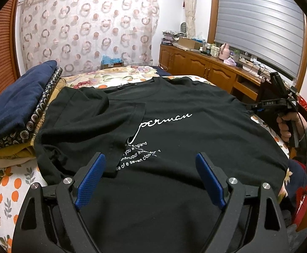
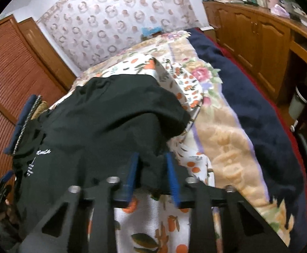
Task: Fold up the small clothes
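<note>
A black T-shirt [image 1: 174, 130] with white lettering lies spread on the orange-print sheet [image 1: 6, 189], one sleeve folded inward. The left gripper [image 1: 151, 181] hovers over its near hem, jaws wide, nothing between them. The right gripper [image 2: 152, 177] pinches the shirt's right edge, jaws narrow on the cloth. Folded clothes [image 1: 12, 113] crowd the left edge; bare floral blanket [image 2: 227, 126] lies open to the right.

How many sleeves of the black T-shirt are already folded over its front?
1: the sleeve by the clothes pile lies across the T-shirt. The right gripper is at the other sleeve, partly hidden.
</note>
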Available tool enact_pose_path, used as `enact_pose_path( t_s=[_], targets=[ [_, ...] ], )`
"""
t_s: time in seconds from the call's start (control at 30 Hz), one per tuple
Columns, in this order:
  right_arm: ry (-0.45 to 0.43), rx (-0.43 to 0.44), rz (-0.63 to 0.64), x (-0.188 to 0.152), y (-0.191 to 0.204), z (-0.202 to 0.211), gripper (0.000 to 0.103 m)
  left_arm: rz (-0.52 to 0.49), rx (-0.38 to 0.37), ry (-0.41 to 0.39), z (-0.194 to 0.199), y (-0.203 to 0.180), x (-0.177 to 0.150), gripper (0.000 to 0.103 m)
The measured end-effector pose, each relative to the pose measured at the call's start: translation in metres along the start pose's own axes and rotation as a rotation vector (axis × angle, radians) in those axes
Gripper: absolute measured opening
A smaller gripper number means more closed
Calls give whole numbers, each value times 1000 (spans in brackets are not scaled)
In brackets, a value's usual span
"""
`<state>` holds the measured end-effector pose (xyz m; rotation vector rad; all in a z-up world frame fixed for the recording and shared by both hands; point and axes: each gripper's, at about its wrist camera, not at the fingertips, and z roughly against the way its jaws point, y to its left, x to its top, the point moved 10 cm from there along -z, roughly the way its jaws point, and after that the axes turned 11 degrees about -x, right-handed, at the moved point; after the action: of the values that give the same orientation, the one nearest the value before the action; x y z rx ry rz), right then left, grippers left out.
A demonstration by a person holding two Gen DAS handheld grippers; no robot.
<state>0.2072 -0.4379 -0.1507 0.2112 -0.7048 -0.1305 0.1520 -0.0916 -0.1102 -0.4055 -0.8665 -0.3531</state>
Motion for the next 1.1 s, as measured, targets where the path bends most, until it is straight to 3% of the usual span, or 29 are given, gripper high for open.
enact_pose_path(
  t_s=[0.1,0.2,0.4,0.6,0.73,0.8,0.97,1.03,1.1],
  targets=[
    [-40,-53,48,3,1,9,10,-4,-2,4,-1,-2,-1,88],
    [-115,-79,82,16,13,26,9,-8,-14,11,-4,-5,-2,88],
    [-290,-16,216,40,86,74,9,-34,-7,93,-21,-7,-18,88],
    [-260,74,353,13,167,74,9,-36,-11,135,-30,-8,-25,88],
    [-191,66,398,-16,183,56,10,-36,-15,145,-31,-9,-27,88],
    [-155,22,417,-26,177,46,32,-33,-19,156,-32,-10,-29,88],
    [-169,-2,362,-14,153,54,48,-13,-9,196,-37,-7,-34,88],
    [-198,-16,325,-7,143,61,51,-4,-1,206,-38,-6,-36,88],
    [-203,-106,326,-1,121,55,51,-2,5,211,-38,-5,-37,88]
  ],
)
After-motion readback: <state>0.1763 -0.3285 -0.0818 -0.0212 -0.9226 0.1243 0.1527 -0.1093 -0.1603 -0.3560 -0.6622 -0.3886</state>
